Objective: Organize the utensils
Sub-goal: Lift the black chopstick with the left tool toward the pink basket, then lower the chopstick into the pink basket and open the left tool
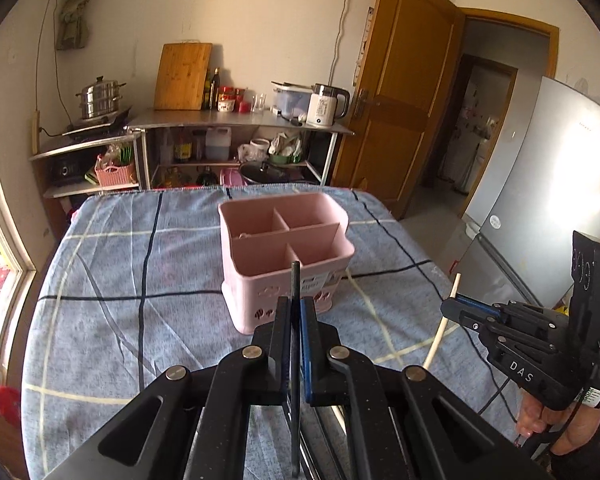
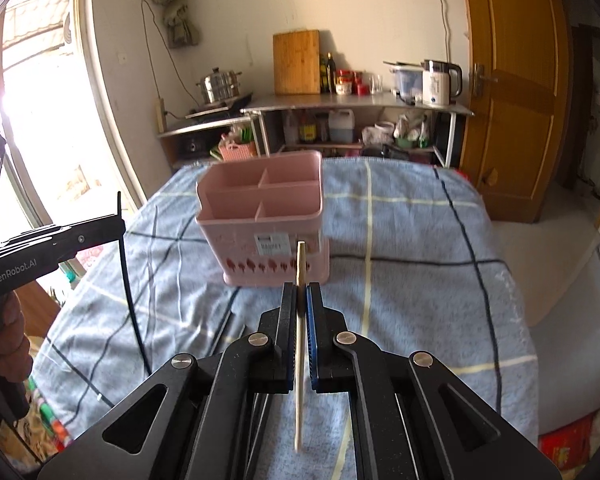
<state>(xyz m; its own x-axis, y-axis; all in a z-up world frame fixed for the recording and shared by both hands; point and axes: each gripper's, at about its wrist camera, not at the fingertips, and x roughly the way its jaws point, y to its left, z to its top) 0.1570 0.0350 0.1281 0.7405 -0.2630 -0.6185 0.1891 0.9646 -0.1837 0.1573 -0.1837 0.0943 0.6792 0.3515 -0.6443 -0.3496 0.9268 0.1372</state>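
A pink utensil caddy (image 1: pixel 286 256) with several compartments stands on the blue checked tablecloth (image 1: pixel 140 272); it also shows in the right wrist view (image 2: pixel 264 220). My left gripper (image 1: pixel 295 308) is shut on a black chopstick (image 1: pixel 295 280), held upright just in front of the caddy. My right gripper (image 2: pixel 301 292) is shut on a pale wooden chopstick (image 2: pixel 300 264), held upright before the caddy's front wall. The right gripper (image 1: pixel 446 307) and its pale chopstick (image 1: pixel 444 320) show at the right of the left view. The left gripper (image 2: pixel 120 224) and its black chopstick (image 2: pixel 130 292) show at the left of the right view.
A metal shelf table (image 1: pixel 240 120) behind holds a cutting board (image 1: pixel 183 76), a kettle (image 1: pixel 326 104), bottles and jars. A steamer pot (image 1: pixel 100 98) sits on a stove at the left. A wooden door (image 1: pixel 396 96) and a silver fridge (image 1: pixel 548 184) stand at the right.
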